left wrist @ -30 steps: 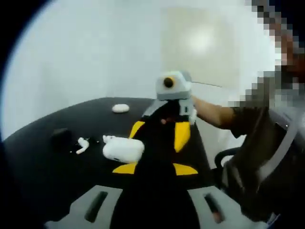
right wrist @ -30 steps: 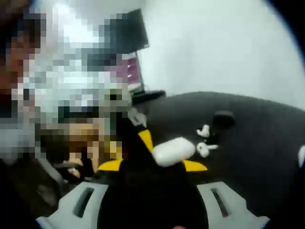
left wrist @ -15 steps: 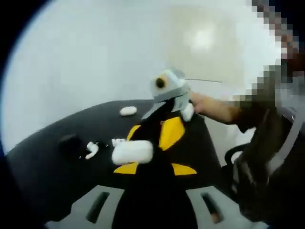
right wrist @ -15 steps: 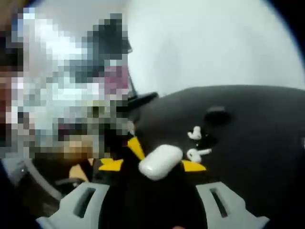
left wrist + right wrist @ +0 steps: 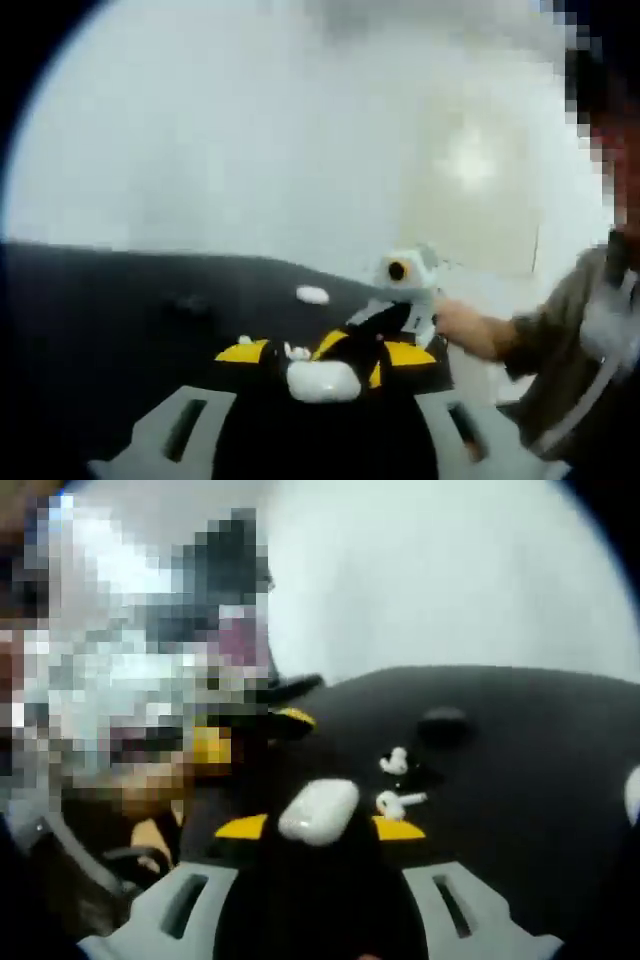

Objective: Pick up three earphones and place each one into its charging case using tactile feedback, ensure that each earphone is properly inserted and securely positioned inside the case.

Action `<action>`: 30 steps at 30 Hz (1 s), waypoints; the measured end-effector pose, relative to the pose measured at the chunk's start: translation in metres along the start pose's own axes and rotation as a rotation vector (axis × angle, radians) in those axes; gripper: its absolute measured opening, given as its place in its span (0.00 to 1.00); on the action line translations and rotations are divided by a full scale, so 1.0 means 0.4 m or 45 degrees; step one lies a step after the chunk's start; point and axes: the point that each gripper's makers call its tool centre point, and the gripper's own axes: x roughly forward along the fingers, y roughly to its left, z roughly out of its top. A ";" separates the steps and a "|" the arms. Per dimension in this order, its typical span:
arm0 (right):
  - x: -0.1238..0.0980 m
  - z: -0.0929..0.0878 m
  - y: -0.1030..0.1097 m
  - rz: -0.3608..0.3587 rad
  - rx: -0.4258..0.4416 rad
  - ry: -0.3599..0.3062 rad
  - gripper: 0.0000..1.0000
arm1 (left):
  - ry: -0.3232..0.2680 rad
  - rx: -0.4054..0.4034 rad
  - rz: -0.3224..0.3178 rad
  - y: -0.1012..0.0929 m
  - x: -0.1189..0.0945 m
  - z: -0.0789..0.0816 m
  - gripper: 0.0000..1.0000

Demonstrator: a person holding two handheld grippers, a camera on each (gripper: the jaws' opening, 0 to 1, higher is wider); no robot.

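Pinching the white charging case [image 5: 318, 812], the right gripper [image 5: 318, 828] risked dropping it; two loose earphones [image 5: 398, 802] lay just beyond the case. The left gripper's [image 5: 320, 372] grip I could not tell.

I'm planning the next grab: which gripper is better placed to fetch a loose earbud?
Probably left: the right gripper holds the white case, with two earbuds lying just beyond it.

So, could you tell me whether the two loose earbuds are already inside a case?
No, both earbuds lie bare on the black table beyond the white case.
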 end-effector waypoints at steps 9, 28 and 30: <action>0.047 -0.001 0.000 -0.059 -0.285 0.063 0.34 | 0.183 0.054 -0.025 -0.029 0.027 -0.070 0.43; -0.019 -0.015 0.139 0.351 -1.078 0.072 0.33 | 0.352 0.090 -0.275 -0.131 0.012 -0.137 0.24; -0.020 -0.013 0.139 0.335 -1.142 0.104 0.33 | 0.348 0.072 -0.277 -0.130 0.012 -0.134 0.22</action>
